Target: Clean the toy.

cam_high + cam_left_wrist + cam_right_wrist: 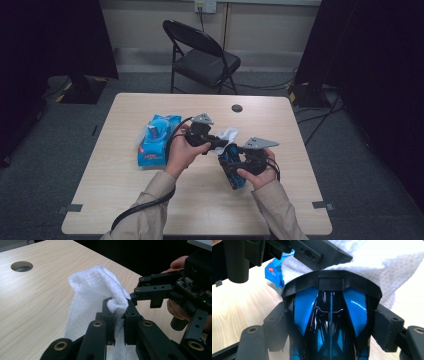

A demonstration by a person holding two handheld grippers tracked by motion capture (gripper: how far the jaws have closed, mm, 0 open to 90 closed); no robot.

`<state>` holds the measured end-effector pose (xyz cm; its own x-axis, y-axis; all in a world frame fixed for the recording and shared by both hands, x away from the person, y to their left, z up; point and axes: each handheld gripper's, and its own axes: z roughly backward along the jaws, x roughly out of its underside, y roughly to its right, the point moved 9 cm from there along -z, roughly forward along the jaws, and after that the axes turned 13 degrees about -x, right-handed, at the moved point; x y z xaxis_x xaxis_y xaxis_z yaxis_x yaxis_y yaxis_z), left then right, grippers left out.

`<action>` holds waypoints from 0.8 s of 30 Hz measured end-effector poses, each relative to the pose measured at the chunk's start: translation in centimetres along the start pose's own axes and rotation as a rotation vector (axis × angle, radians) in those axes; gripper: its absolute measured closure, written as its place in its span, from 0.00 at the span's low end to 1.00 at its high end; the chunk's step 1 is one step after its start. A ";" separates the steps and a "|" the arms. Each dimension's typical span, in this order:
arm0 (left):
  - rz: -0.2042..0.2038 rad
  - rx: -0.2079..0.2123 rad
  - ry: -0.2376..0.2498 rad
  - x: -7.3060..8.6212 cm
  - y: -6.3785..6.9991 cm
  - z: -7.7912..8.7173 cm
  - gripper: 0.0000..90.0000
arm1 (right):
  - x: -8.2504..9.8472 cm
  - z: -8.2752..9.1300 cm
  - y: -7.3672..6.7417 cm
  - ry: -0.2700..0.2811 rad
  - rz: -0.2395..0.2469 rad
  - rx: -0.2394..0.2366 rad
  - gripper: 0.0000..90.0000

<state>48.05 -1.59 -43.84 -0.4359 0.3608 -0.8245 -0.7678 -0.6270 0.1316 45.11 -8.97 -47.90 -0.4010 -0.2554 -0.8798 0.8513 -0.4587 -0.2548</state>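
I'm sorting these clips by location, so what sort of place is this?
Probably a recording room or lab rather than a home: a plain wooden table on grey carpet, black curtains at both sides, a lone folding chair by the wall, and cables trailing over the floor.

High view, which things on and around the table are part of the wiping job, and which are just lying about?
In use:
white wipe, pinched in the left gripper
blue and black toy car, clamped in the right gripper
blue wipes pack

Lying about:
folding chair
floor cables
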 end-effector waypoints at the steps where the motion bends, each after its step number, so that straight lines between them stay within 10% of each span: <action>1: -0.003 0.002 -0.003 0.0 0.0 0.1 0.92 | 0.0 0.0 0.0 0.000 0.002 0.000 0.29; 24: -0.034 0.057 -0.032 3.5 1.3 2.1 0.92 | 0.1 0.6 1.2 0.008 -0.018 0.054 0.29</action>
<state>44.52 0.31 -45.35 -0.4230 0.4040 -0.8111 -0.8076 -0.5740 0.1353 45.87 -10.09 -48.09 -0.4129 -0.2404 -0.8785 0.8245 -0.5086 -0.2483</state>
